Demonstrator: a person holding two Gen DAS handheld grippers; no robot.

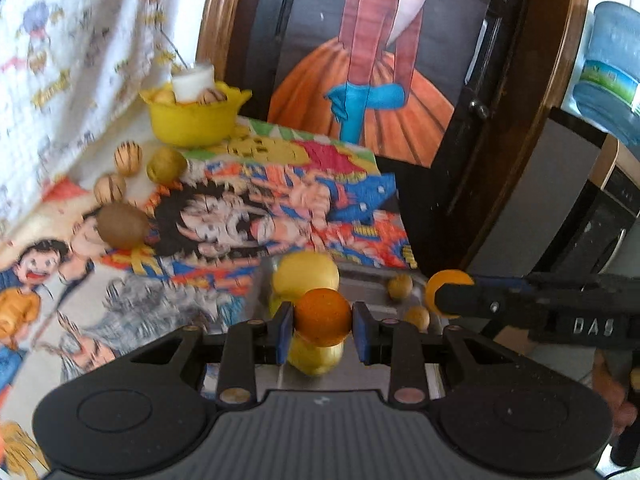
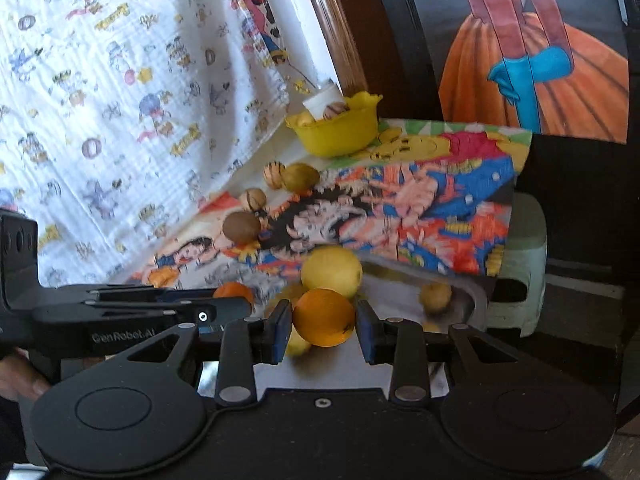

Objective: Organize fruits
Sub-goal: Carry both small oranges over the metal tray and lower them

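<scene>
- Left wrist view: the left hand-held gripper (image 1: 323,328) is seen clenched on a round orange (image 1: 322,316) with a finely pebbled skin; both blue pads (image 1: 285,330) are pressed against its sides.
- The held orange is carried over a shiny metal tray (image 1: 372,286), above two smooth yellow lemons (image 1: 306,274) lying there.
- Two small tan round fruits (image 1: 400,286) are seen further along the tray.
- At the right edge of the same view, a second orange (image 1: 434,280) is shown partly hidden by black fingers.
- Right wrist view: the right hand-held gripper (image 2: 323,330) is closed on that other orange (image 2: 324,317), whose glossy skin carries a dark speck near the lower right; it is held over the tray wall (image 2: 478,298), just in front of a large lemon (image 2: 332,272).
- A tabletop covered by a bright cartoon-printed cloth (image 2: 420,208) is seen behind the tray.
- On the cloth a dull brown kiwi-like fruit (image 2: 241,227), two striped tan balls (image 2: 253,199) and an olive-green round fruit (image 2: 301,177) are laid in a loose row.
- A yellow plastic bowl (image 2: 340,132) with a wavy rim is set at the far corner; a white cylindrical cup (image 2: 324,102) and small fruits are held inside.
- A white quilted fabric (image 2: 120,100) with small printed figures is draped to the left.
</scene>
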